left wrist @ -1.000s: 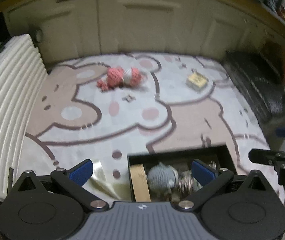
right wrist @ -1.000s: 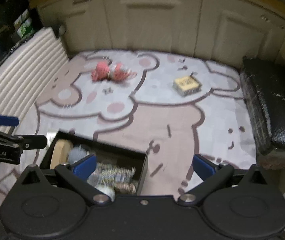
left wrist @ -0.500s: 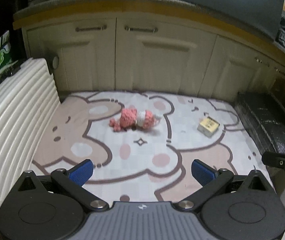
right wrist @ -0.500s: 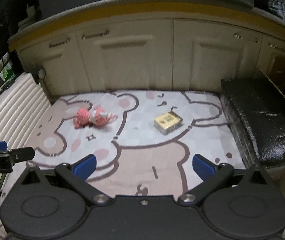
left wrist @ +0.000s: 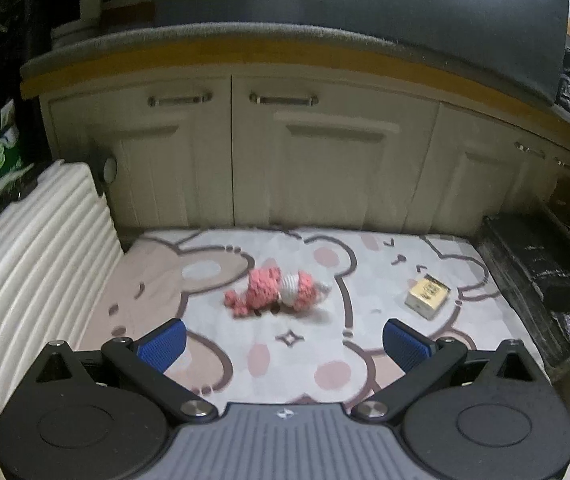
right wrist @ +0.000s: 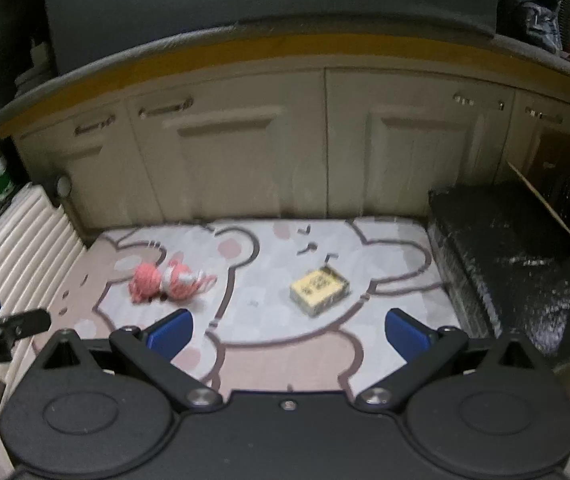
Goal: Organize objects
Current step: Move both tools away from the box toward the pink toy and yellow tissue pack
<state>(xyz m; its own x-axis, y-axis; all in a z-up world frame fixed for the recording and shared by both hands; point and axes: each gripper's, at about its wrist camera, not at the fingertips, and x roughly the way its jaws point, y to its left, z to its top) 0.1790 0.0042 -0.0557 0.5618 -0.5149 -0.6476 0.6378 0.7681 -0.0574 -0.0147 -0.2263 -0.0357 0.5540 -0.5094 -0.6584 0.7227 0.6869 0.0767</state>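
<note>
A pink and white knitted toy (left wrist: 275, 292) lies on the cartoon-print mat (left wrist: 213, 280), ahead of my left gripper (left wrist: 285, 344). It also shows in the right wrist view (right wrist: 167, 282), left of centre. A small yellow box (left wrist: 427, 295) lies on the mat to the right; in the right wrist view the box (right wrist: 319, 290) is ahead of my right gripper (right wrist: 289, 332). Both grippers are open and empty, held above the mat. The left gripper's tip (right wrist: 5, 326) shows at the left edge of the right wrist view.
Cream cabinet doors (left wrist: 325, 160) run along the back. A white ribbed suitcase (left wrist: 25, 264) lies at the left. A black wrapped block (right wrist: 517, 264) lies at the right. The mat (right wrist: 385, 256) lies between them.
Both cameras have tilted up and moved forward. The black box with toys at the near edge has dropped out of view. The toy and yellow box now look closer.
</note>
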